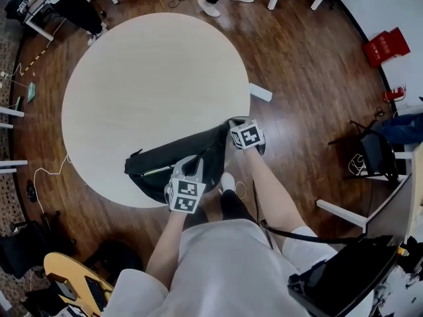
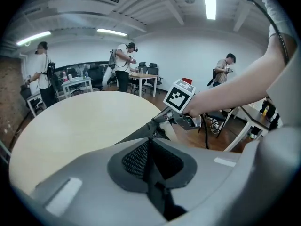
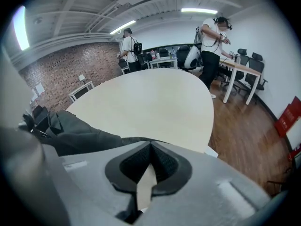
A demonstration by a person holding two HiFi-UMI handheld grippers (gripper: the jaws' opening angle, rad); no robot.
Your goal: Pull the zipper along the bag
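The bag lies on the table at its near edge, between the left gripper at its near side and the right gripper at its right end, with bare tabletop ahead of both.

Holds a gripper in each hand, bare forearms stretched forward and down. Grips the bag with the left gripper, close in front of the body, fingers closed on dark fabric, marker cube facing up. Pinches the bag's right end with the right gripper, further out and to the right, fingers pressed together at the tips with a narrow slit behind them. Points both grippers slantwise down, the right angled toward the left.
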